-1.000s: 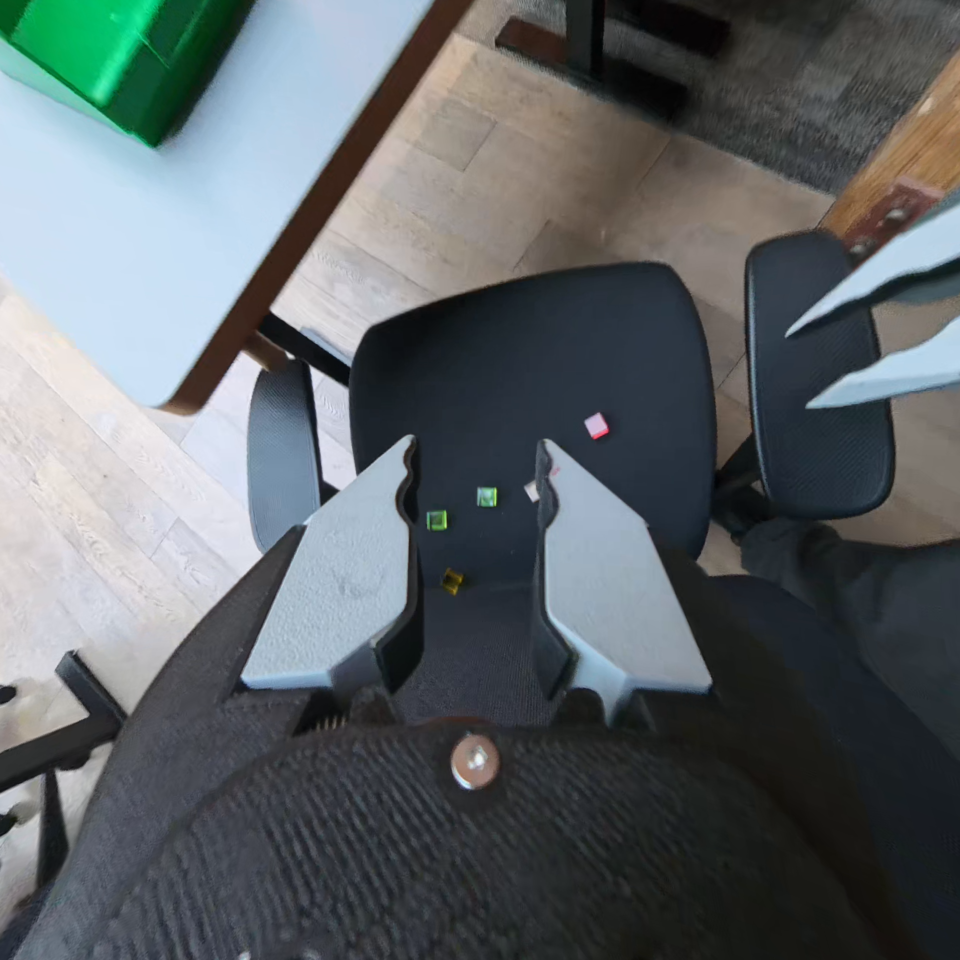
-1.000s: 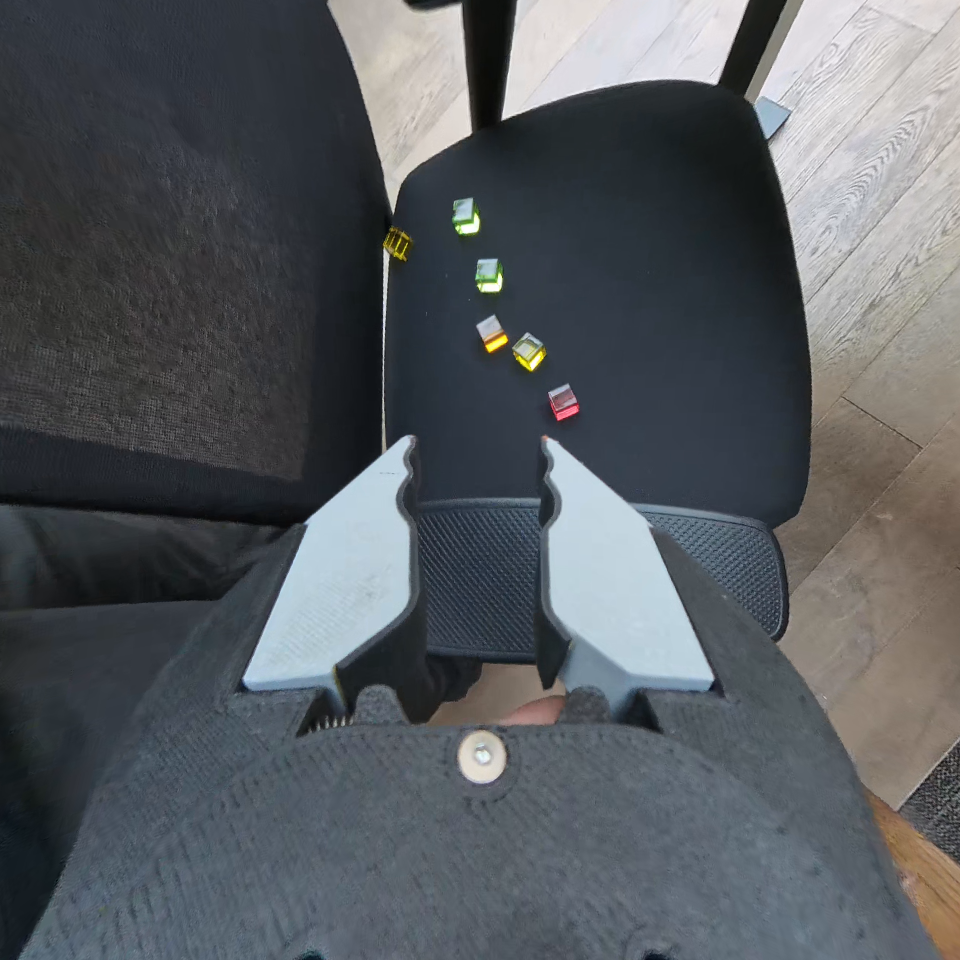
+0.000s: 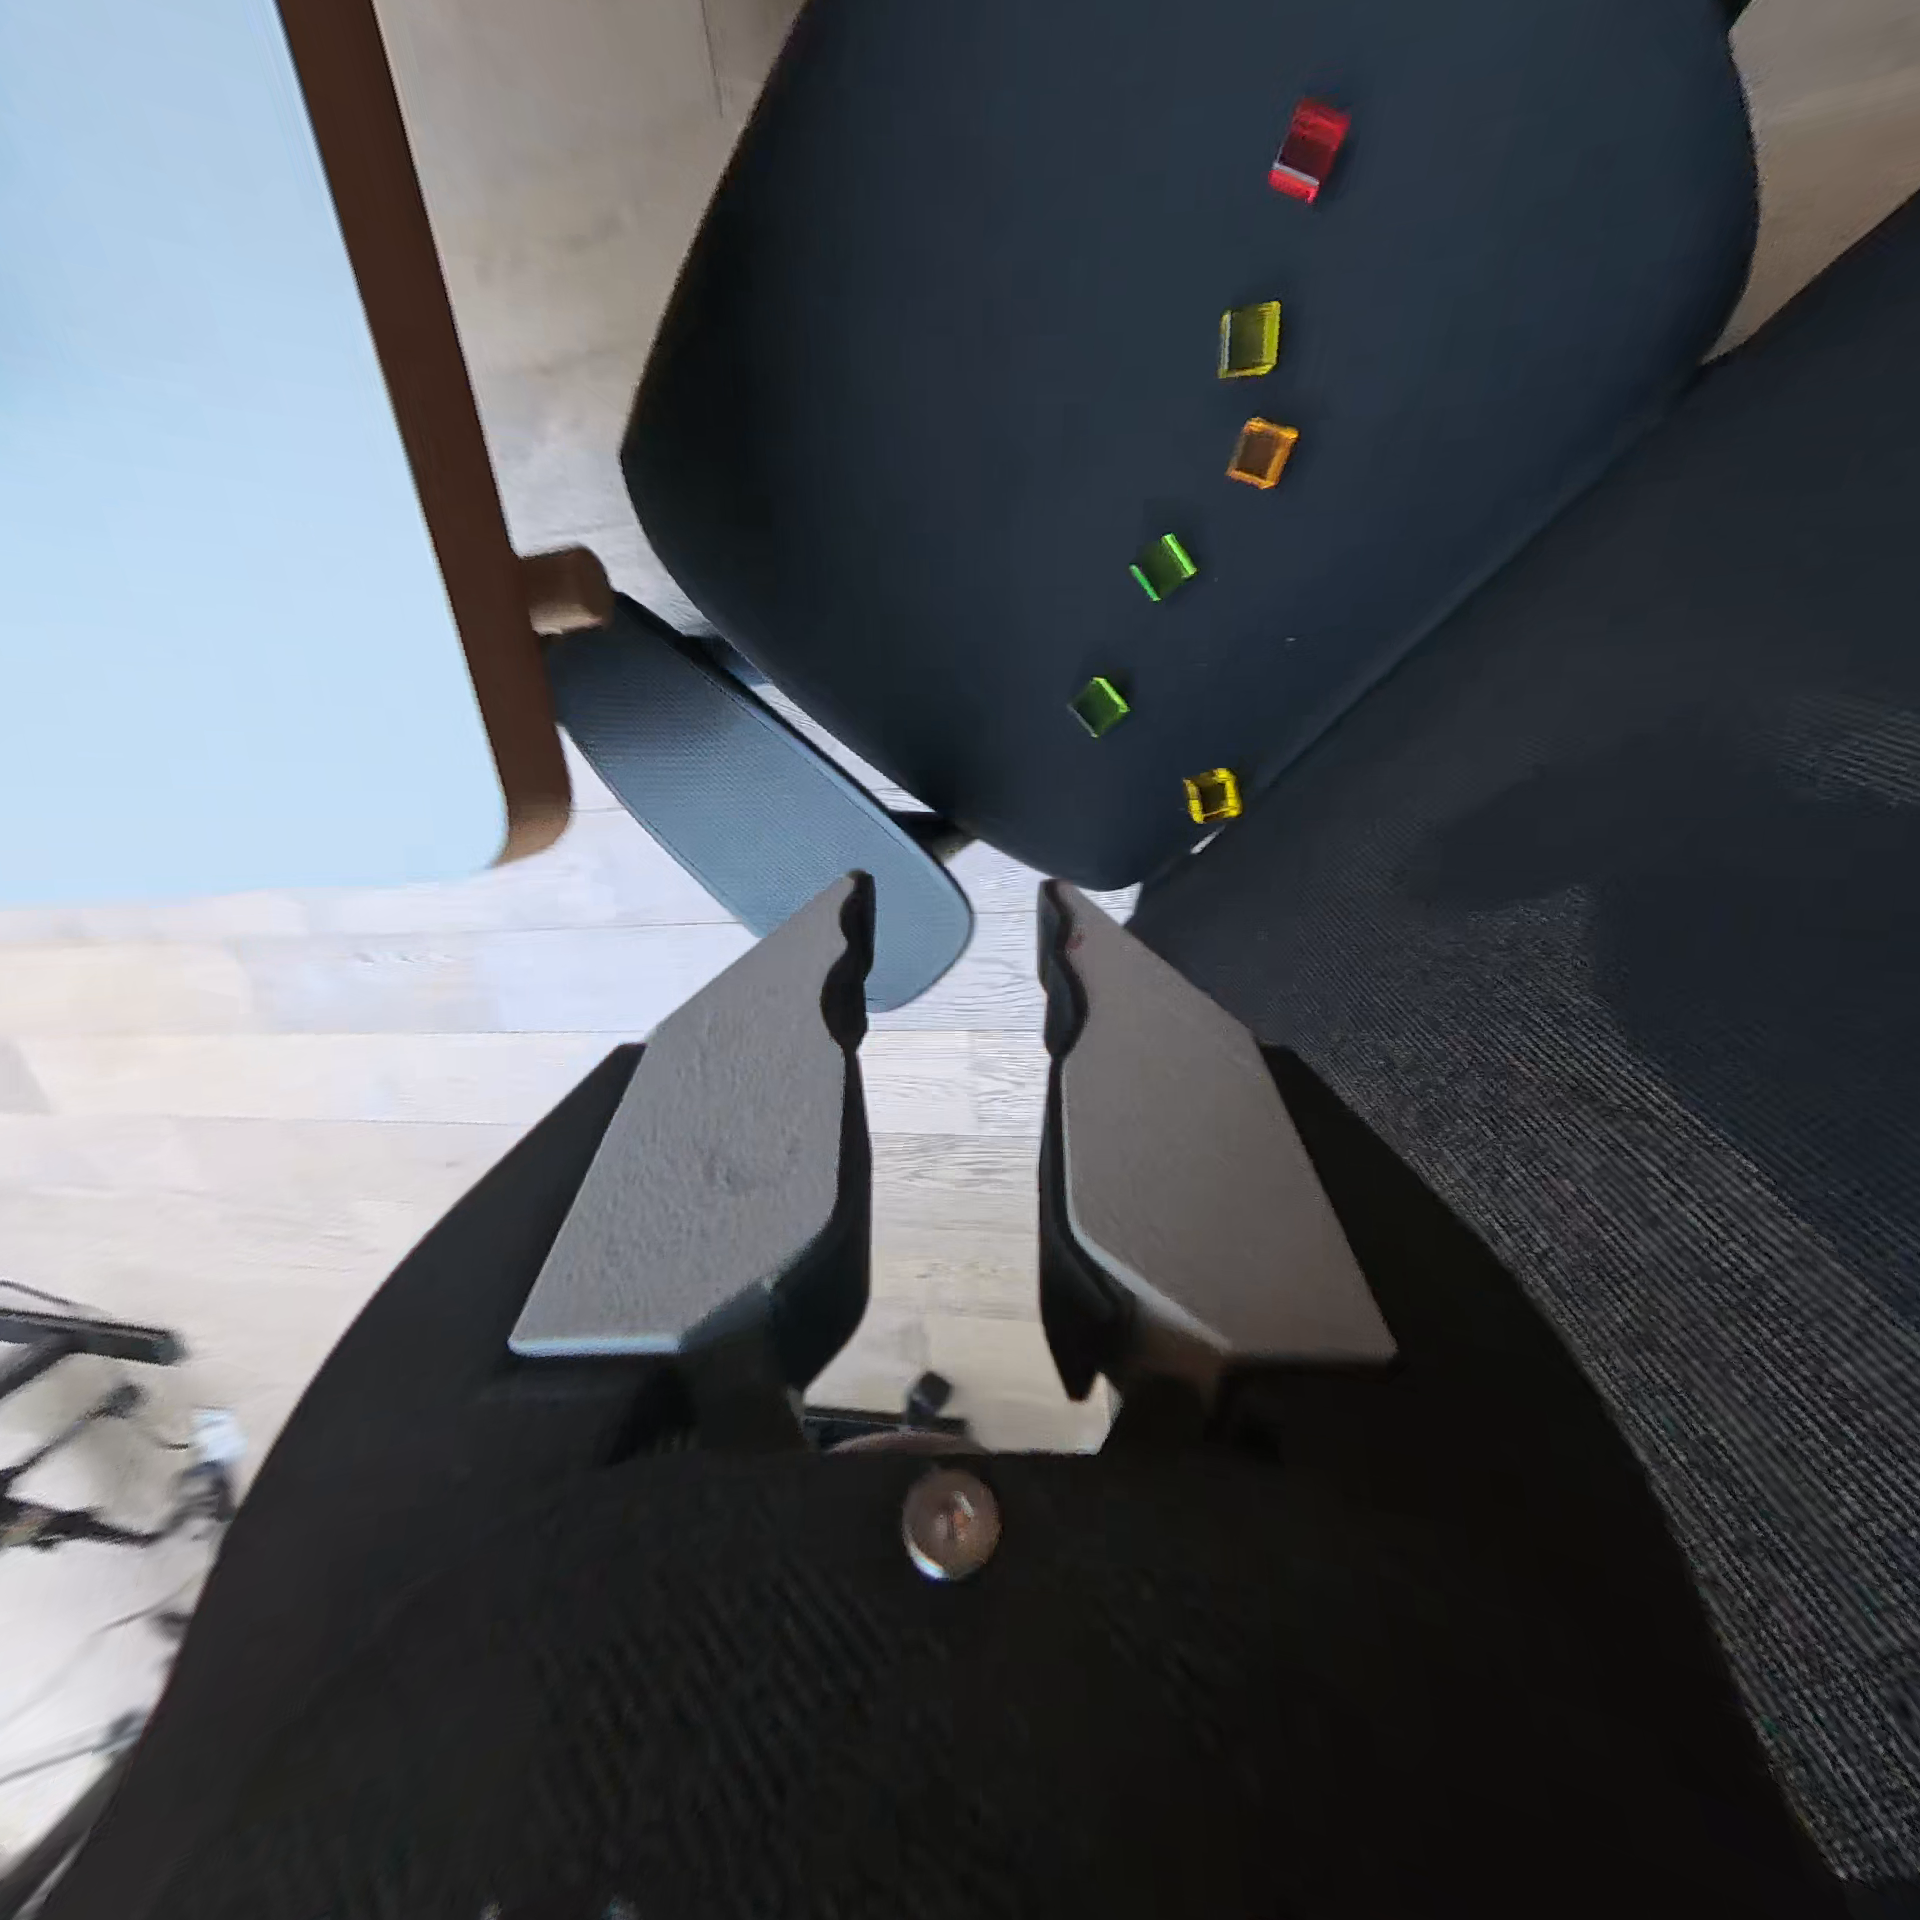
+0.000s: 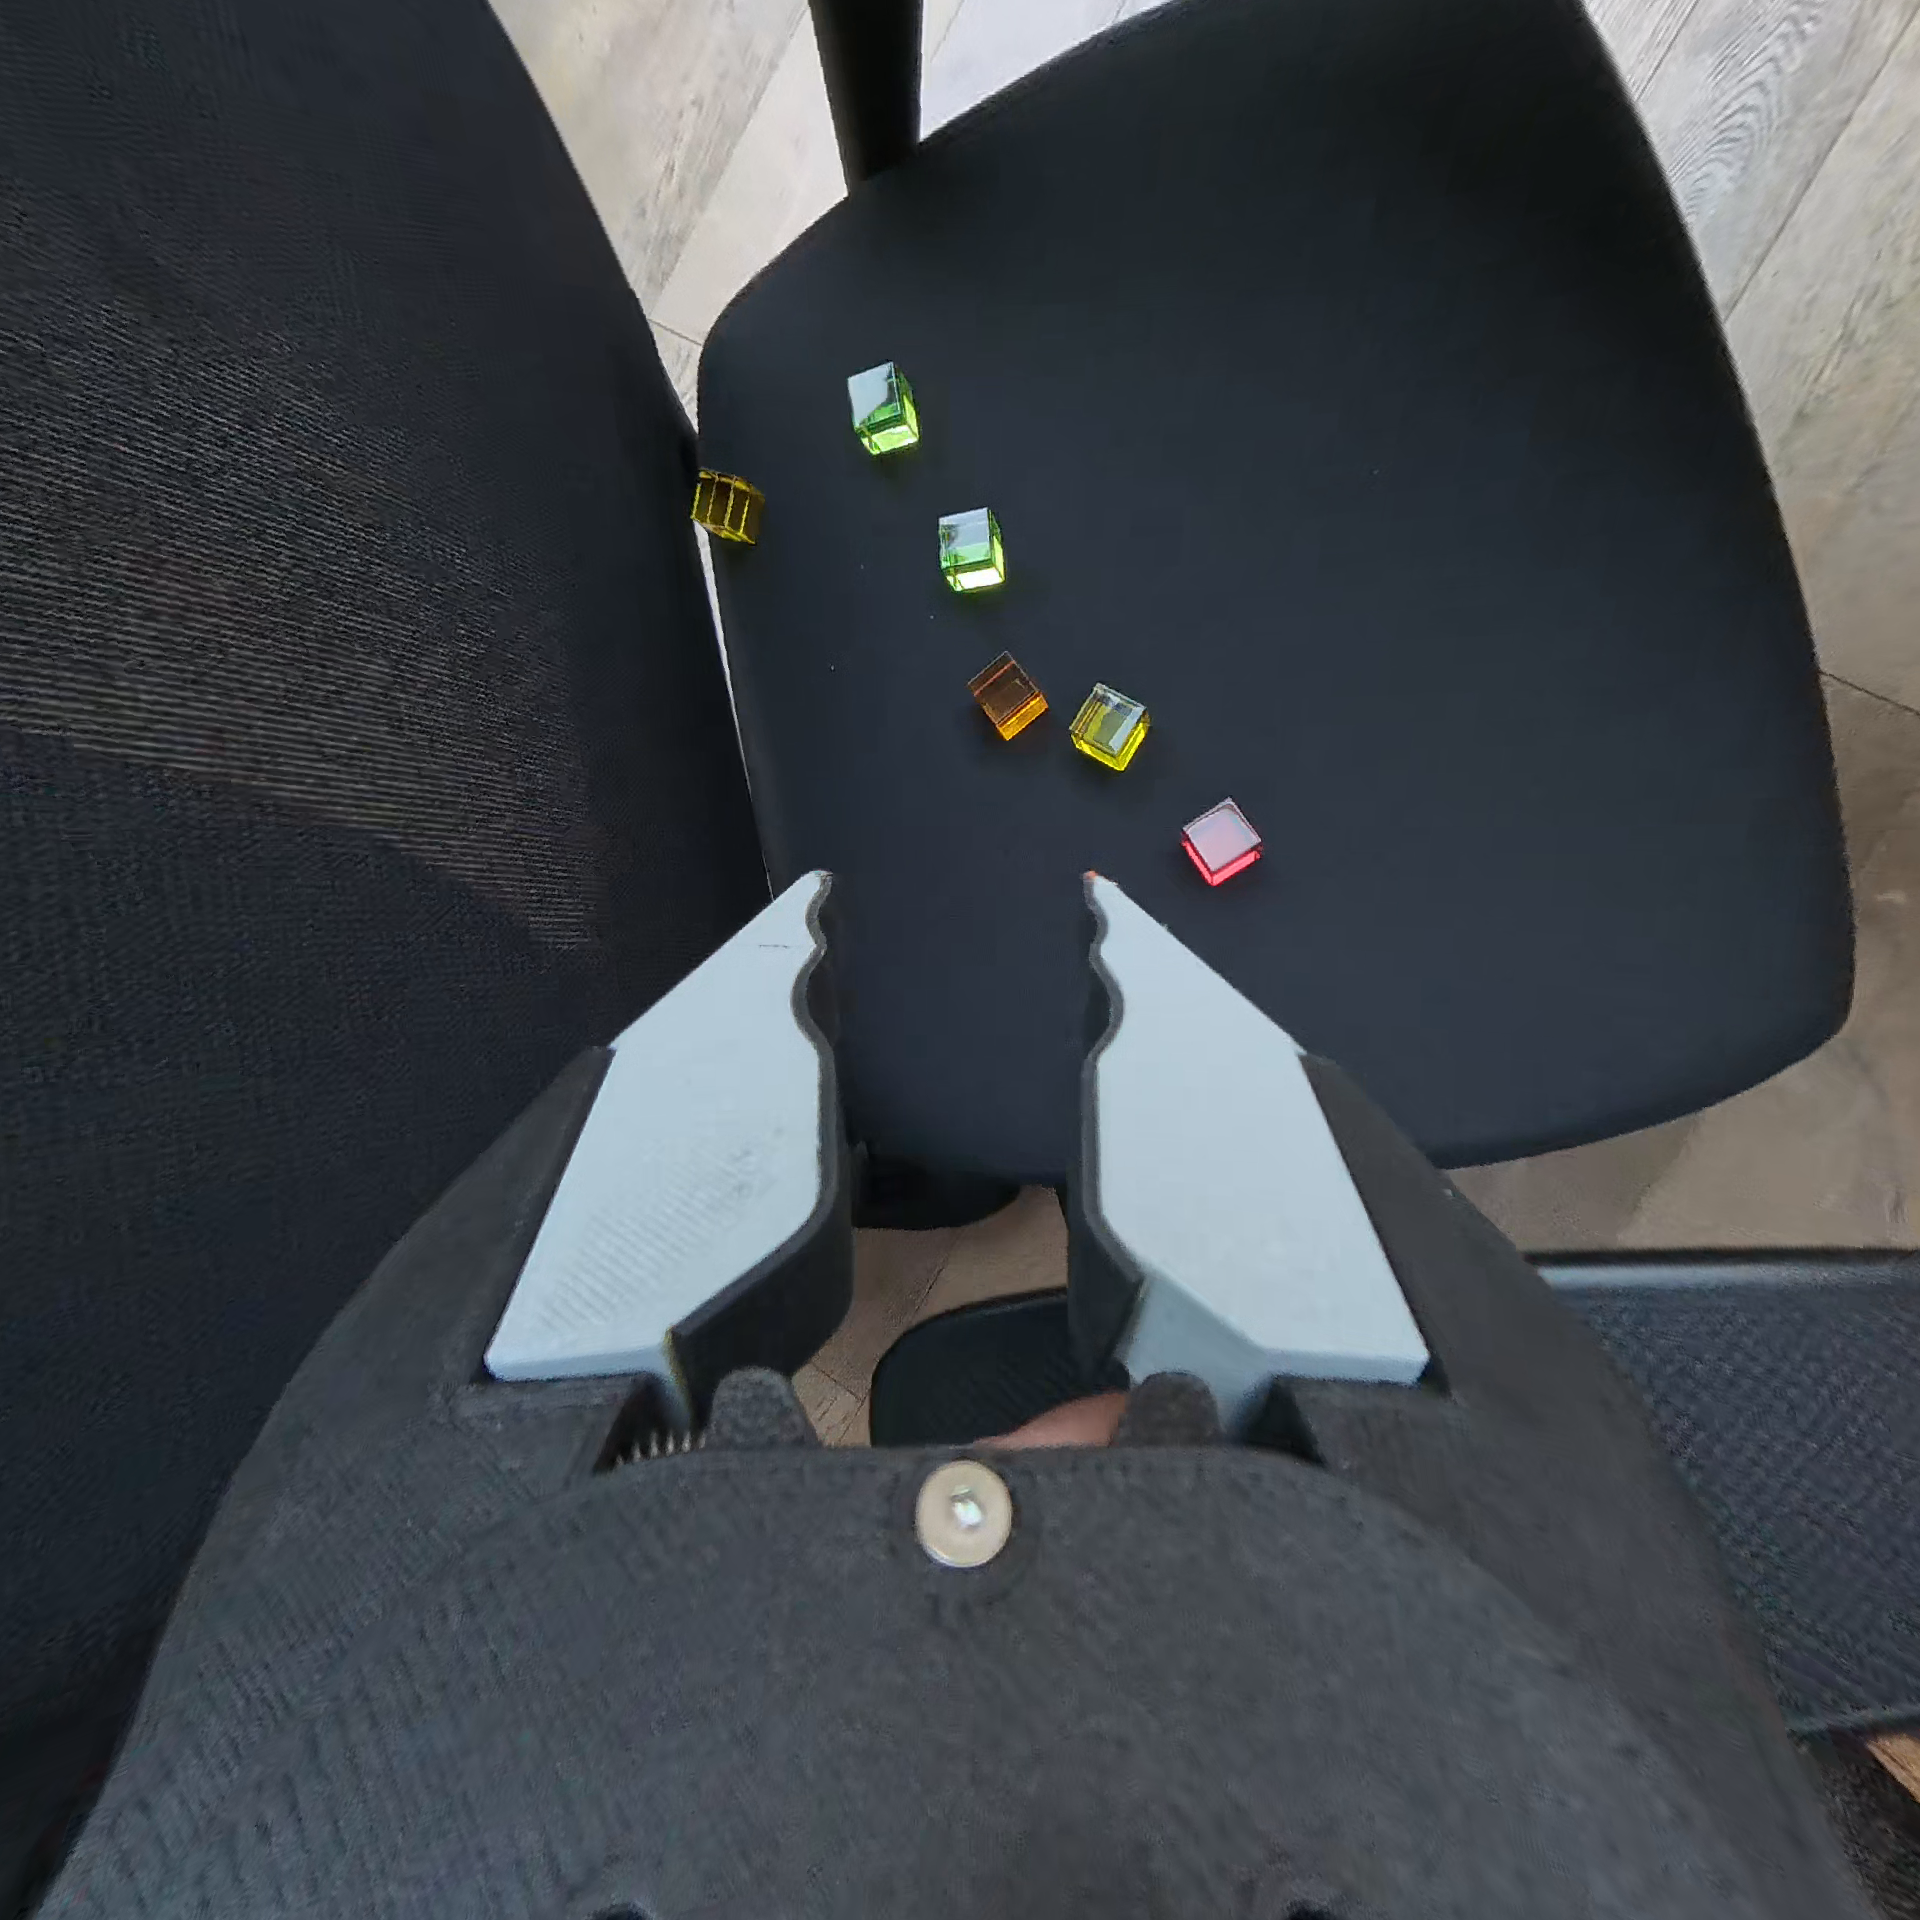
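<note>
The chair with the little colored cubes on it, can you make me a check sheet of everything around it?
Surface: black chair seat, flat fabric, beside a mesh backrest.
Things: six small see-through cubes, all apart: red cube, yellow cube, orange cube, two green cubes, and a dark yellow cube at the seat's edge by the backrest.
Clutter: nothing seen.
Grippers: right gripper over the seat's near part, jaws open, empty, nearest the red cube; left gripper off the seat's edge, over the floor, jaws open, empty.
Cables: blurred, cannot tell.
Surroundings: pale wood floor, light blue table.
</note>
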A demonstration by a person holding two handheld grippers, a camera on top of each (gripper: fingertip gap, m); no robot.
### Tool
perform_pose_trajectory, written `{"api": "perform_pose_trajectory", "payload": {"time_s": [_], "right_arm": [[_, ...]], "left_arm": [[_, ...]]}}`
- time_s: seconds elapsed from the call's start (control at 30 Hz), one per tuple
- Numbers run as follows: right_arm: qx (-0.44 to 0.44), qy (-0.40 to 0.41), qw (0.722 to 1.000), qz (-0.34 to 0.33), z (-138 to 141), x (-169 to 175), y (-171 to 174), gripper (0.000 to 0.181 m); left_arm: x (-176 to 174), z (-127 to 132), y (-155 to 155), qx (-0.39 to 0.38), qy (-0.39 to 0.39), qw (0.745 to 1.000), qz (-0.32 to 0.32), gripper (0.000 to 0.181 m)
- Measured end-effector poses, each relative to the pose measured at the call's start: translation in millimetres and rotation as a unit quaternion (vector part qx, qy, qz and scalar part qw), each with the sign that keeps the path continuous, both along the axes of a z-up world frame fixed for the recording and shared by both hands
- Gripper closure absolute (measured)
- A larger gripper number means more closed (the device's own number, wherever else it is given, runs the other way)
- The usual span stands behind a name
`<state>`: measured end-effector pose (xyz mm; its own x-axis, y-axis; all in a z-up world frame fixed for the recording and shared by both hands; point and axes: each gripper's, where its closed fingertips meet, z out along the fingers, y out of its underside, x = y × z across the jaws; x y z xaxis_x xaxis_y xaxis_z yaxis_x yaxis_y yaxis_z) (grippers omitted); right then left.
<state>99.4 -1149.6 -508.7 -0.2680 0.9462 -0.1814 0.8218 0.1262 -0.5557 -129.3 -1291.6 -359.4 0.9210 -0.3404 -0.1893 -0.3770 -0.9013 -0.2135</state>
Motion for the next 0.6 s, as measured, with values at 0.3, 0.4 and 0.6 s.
{"api": "perform_pose_trajectory", "payload": {"time_s": [0.3, 0.4, 0.6], "right_arm": [[0.049, -0.066, 0.997, -0.004, -83, -25, 14, 0.152], [0.053, -0.103, 0.992, 0.039, -95, -39, 7, 0.181], [0.135, -0.139, 0.978, 0.071, -104, -47, 27, 0.161]], "left_arm": [[49, -31, 11, -0.081, -0.091, 0.987, -0.103, 0.162], [46, -26, 13, -0.073, -0.102, 0.987, -0.098, 0.181], [22, -6, -7, -0.058, -0.098, 0.993, -0.031, 0.163]]}}
